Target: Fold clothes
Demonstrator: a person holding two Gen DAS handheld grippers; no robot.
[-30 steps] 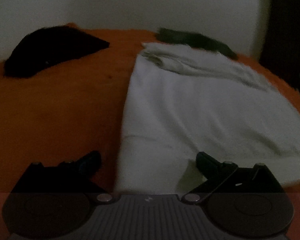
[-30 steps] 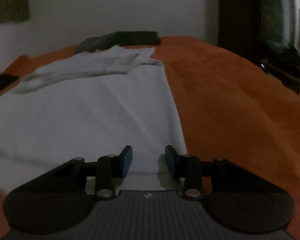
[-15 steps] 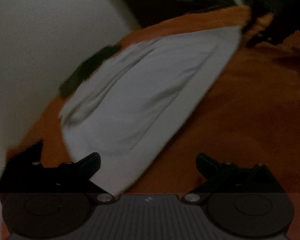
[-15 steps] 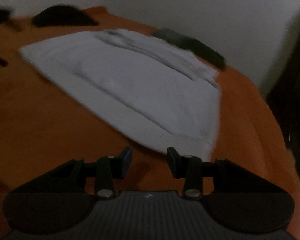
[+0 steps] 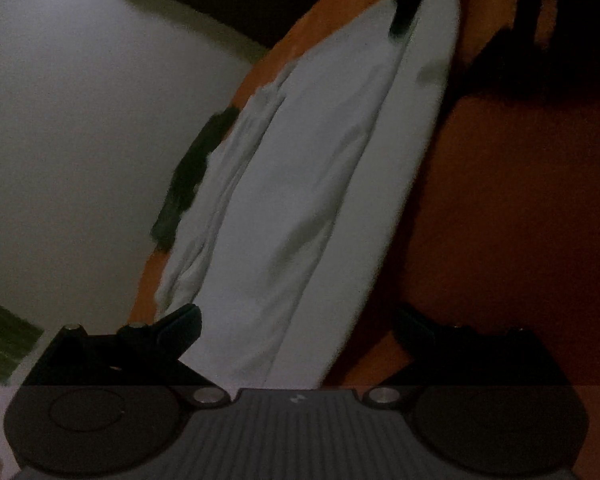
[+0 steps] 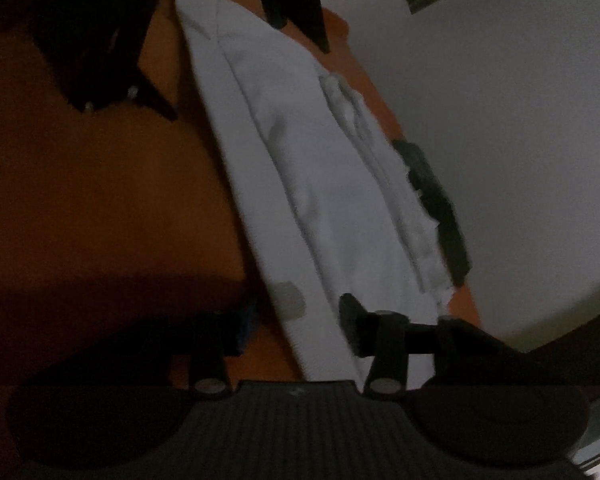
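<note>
A white garment (image 5: 308, 200) lies flat and long on the orange bed cover (image 5: 500, 220), with a bunched fold along its wall side. My left gripper (image 5: 296, 320) is open wide and rolled on its side, low over one end of the garment, whose edge lies between the fingers without being pinched. My right gripper (image 6: 298, 320) faces it from the other end of the white garment (image 6: 320, 184). Its jaws are opening, and the cloth's edge between them is not pressed. Each view shows the opposite gripper, dark, at the far end: the left gripper (image 6: 248, 80) and the right gripper (image 5: 436, 44).
A dark green garment (image 5: 192, 176) lies along the bed's edge beside the pale wall (image 5: 80, 140), also seen in the right wrist view as the dark green garment (image 6: 436, 200). Bare orange cover (image 6: 100, 200) spreads on the side away from the wall. The scene is dim.
Both grippers have rolled about a quarter turn and swung out to opposite ends of the white garment, now facing each other. The right jaws stand wider than before.
</note>
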